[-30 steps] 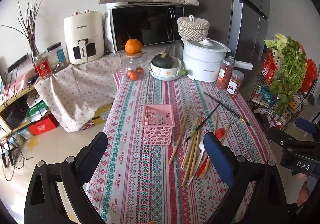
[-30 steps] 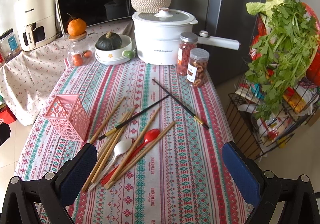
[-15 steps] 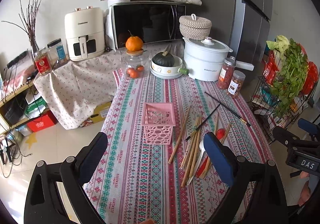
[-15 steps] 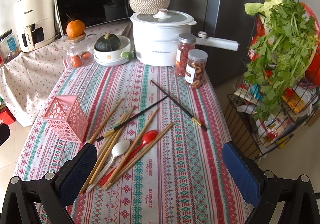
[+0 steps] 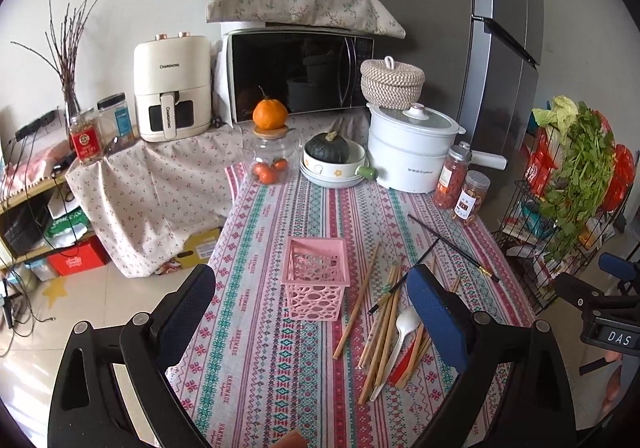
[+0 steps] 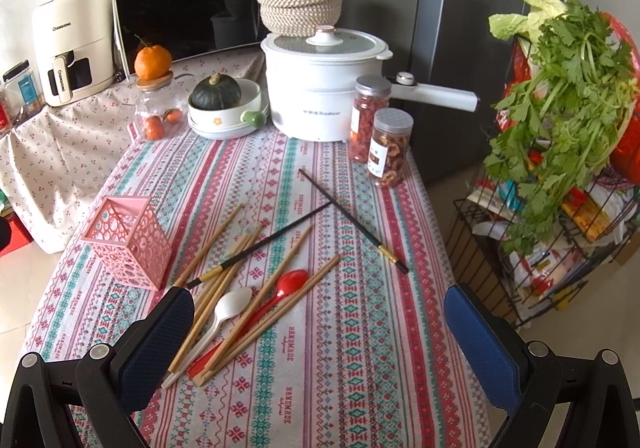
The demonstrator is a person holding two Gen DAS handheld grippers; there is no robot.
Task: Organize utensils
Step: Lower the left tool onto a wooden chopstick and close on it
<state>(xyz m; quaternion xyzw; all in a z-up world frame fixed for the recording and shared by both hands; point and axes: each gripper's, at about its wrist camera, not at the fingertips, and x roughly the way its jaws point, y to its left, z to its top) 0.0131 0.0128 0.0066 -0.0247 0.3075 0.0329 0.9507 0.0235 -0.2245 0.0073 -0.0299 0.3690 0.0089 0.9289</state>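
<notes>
A pink perforated basket [image 5: 316, 278] [image 6: 130, 242] stands upright and empty on the striped tablecloth. To its right lie several wooden chopsticks [image 5: 386, 312] [image 6: 224, 276], two crossed black chopsticks [image 5: 452, 248] [image 6: 352, 220], a white plastic spoon [image 5: 402, 336] [image 6: 224, 316] and a red plastic spoon [image 6: 280, 294]. My left gripper [image 5: 316, 312] hovers open above the near table edge, in front of the basket. My right gripper [image 6: 320, 332] hangs open over the near right part of the table, holding nothing. The right gripper's body also shows at the left view's right edge [image 5: 600, 308].
At the table's far end stand a white pot [image 6: 320, 88], two snack jars [image 6: 380, 132], a bowl with a squash [image 6: 224, 104] and a glass jar topped by an orange [image 6: 156, 104]. A wire rack with greens [image 6: 560, 128] stands right of the table. A microwave [image 5: 300, 72] sits behind.
Both views have shifted slightly, the left wrist view rising a little. Nothing on the table has moved, and both grippers stay open.
</notes>
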